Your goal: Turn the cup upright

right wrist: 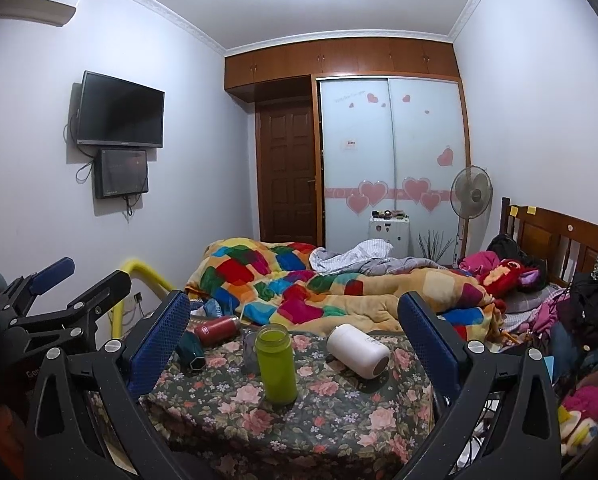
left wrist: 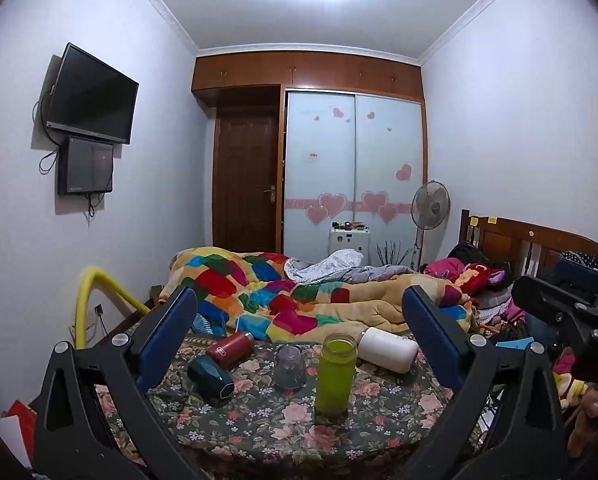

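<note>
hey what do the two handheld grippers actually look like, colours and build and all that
Both match: the left gripper and right gripper have black, angular finger arms with triangular cutouts and silver round screws, each tipped with a blue textured pad. No cables or sleeves are visible on them.

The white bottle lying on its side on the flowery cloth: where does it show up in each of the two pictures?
Left wrist view: the white bottle lies right of centre, behind and to the right of the green bottle.
Right wrist view: the white bottle lies near the centre, just right of the green bottle.
Shared landmark: the upright green bottle, always on the white bottle's left.
</note>
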Demonstrator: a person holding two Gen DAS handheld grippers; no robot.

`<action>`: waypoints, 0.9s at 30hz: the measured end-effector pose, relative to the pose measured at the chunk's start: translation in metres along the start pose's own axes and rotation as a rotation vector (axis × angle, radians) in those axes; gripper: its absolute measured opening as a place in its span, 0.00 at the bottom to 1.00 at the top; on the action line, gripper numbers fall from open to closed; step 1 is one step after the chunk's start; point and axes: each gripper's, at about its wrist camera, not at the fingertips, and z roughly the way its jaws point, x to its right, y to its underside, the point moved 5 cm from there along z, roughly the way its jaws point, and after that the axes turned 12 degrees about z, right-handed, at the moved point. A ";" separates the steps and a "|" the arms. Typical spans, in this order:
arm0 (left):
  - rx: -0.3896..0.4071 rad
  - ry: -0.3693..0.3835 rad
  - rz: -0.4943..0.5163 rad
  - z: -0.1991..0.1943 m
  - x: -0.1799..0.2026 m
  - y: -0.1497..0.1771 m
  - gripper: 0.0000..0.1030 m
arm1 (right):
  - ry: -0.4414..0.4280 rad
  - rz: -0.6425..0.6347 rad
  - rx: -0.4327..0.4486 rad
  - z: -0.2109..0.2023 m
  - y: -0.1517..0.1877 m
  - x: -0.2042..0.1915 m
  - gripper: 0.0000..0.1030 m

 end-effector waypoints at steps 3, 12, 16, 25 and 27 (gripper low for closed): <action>-0.003 0.002 0.003 0.000 0.002 0.001 1.00 | -0.001 0.000 -0.005 0.001 0.001 -0.001 1.00; -0.011 0.004 0.006 0.005 0.006 0.005 1.00 | -0.005 0.007 -0.015 0.001 0.002 0.000 1.00; -0.012 0.007 0.009 0.006 0.009 0.005 1.00 | -0.006 0.009 -0.017 0.001 0.002 0.000 1.00; -0.017 0.016 0.012 0.008 0.013 0.004 1.00 | -0.003 0.017 -0.019 0.001 0.003 0.000 1.00; -0.018 0.020 0.012 0.008 0.014 0.004 1.00 | -0.005 0.018 -0.018 0.001 0.002 0.001 1.00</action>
